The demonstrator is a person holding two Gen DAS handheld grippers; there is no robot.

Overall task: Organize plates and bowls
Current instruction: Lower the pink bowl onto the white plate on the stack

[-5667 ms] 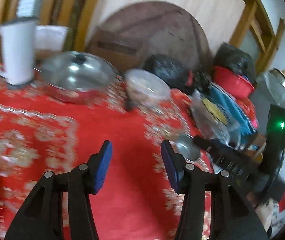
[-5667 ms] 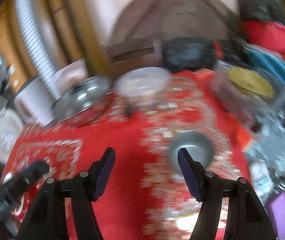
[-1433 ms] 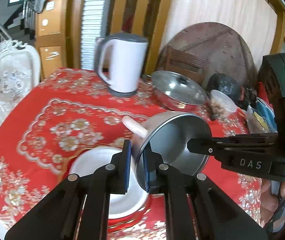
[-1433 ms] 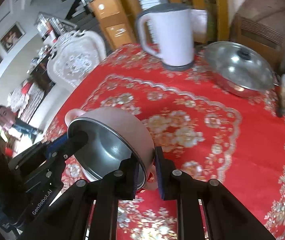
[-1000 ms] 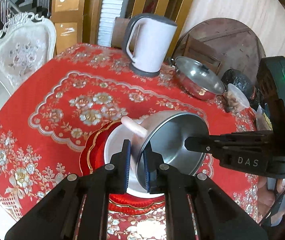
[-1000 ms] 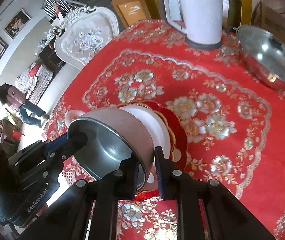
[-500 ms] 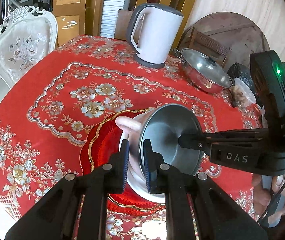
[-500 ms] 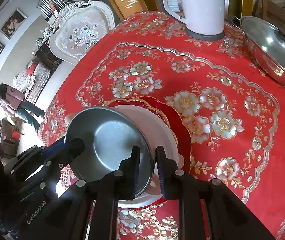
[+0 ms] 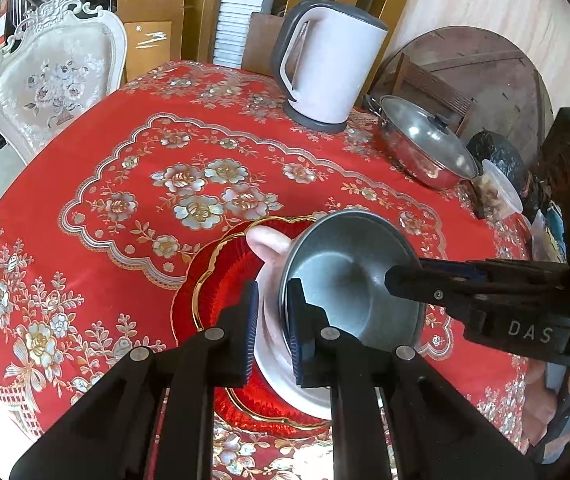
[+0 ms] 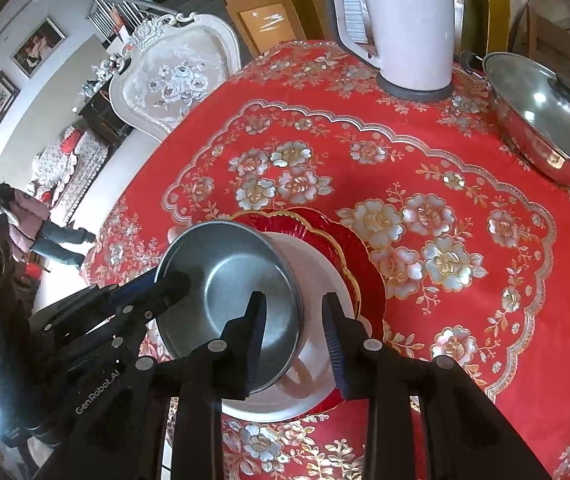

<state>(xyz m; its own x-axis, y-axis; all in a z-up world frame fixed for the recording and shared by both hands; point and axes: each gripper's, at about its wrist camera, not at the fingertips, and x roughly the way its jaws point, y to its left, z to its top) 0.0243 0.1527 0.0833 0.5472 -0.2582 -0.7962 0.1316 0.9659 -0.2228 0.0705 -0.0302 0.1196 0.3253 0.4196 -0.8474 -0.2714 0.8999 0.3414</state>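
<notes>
A steel bowl with a pink outer wall [image 9: 345,280] [image 10: 241,276] sits level inside a white dish [image 9: 281,376] [image 10: 325,276]. The dish rests on a red gold-rimmed plate [image 9: 221,276] [image 10: 349,248] on the red flowered tablecloth. My left gripper [image 9: 272,292] is shut on the bowl's near-left wall, one finger inside and one outside. My right gripper [image 10: 293,304] is open and straddles the opposite rim without pinching it. Each gripper shows in the other's view, reaching over the rim.
A white electric kettle [image 9: 325,60] [image 10: 409,20] and a lidded steel pot [image 9: 425,144] [image 10: 545,116] stand at the table's far side. A clear food container [image 9: 501,192] sits right of the pot. An ornate white chair [image 9: 53,80] stands beyond the left edge. A person [image 10: 25,216] is far off.
The bowl came down from a tilted hold and now sits level in the white dish. My right gripper's fingers have spread apart off the rim. The left grip looks unchanged.
</notes>
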